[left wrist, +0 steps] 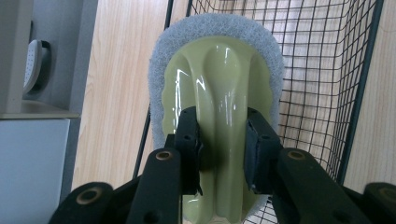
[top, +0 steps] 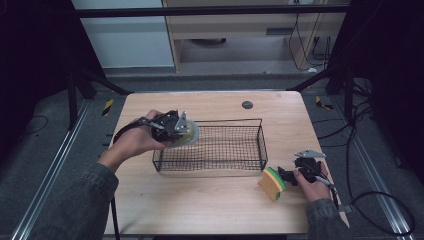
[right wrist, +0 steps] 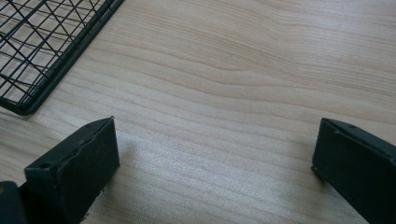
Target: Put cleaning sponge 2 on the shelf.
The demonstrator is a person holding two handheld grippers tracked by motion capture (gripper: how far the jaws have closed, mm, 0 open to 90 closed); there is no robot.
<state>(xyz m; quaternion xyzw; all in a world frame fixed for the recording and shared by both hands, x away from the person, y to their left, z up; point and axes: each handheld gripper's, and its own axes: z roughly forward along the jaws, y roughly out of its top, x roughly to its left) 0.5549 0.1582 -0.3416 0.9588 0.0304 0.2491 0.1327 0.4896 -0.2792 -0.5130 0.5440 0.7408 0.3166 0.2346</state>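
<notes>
Wooden bench (top: 210, 200): left tool (left wrist: 223, 144) clamps a green-handled scrubbing pad (left wrist: 219, 79) just ahead of its jaws, above the wire basket (top: 260, 145). Right tool (right wrist: 215, 163), jaws wide and empty, sits beside the unplaced sponge (top: 272, 182).

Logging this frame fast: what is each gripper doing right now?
Left gripper: closed on the green scrubber, at the wire basket.
Right gripper: open, holding nothing, over the table.
</notes>
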